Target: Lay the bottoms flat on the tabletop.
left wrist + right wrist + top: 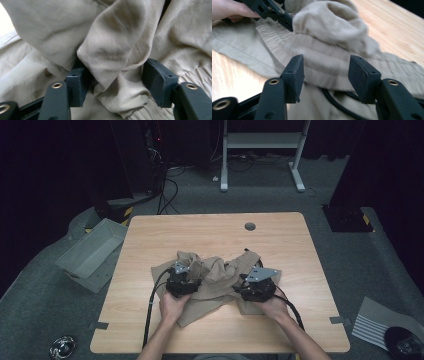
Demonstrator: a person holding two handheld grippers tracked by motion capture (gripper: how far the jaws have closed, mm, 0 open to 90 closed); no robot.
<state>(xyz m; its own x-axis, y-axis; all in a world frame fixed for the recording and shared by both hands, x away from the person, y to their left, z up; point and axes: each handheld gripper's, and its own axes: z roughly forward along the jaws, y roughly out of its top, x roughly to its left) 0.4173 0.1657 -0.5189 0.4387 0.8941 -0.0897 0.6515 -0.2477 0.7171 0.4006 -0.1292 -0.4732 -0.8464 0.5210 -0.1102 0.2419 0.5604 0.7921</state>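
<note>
Tan cloth, thin and soft: a garment (216,280) lay crumpled on the counter (150,240), near the middle, a little toward the near edge. Ribbed, gathered band visible in both gripper views, likely a waistband or cuff.

Left gripper (181,283) sat on the left part of the heap. In its own view the jaws stood apart, a hanging fold (110,60) between them. The fold touched the left pad (77,85) and stood clear of the right one. Released, not yet biting.

Right gripper (257,285) sat on the right part of the heap. Jaws apart there too, straddling the ribbed band (324,70), nothing pinched. A black cable (337,105) ran under the cloth just below the jaws.

Step in hand, as judged: both grippers placed to take hold of the garment, probably to spread or fold it.

Risks from here:
- Left jaws could shut on several layers at once, since the fold was doubled and bunched. Lifting would then drag the whole heap rather than one edge.
- The fold sat off-centre against one pad. A shallow bite on slick cloth could slip out under pull.
- Right jaws could catch the cable with the band if they went lower before shutting. That would snag the pull.
- The two grippers were near each other. Uneven pulls could twist the cloth tighter instead of opening it.

A grey bin (92,252) stood on the floor well left of the counter.
</note>
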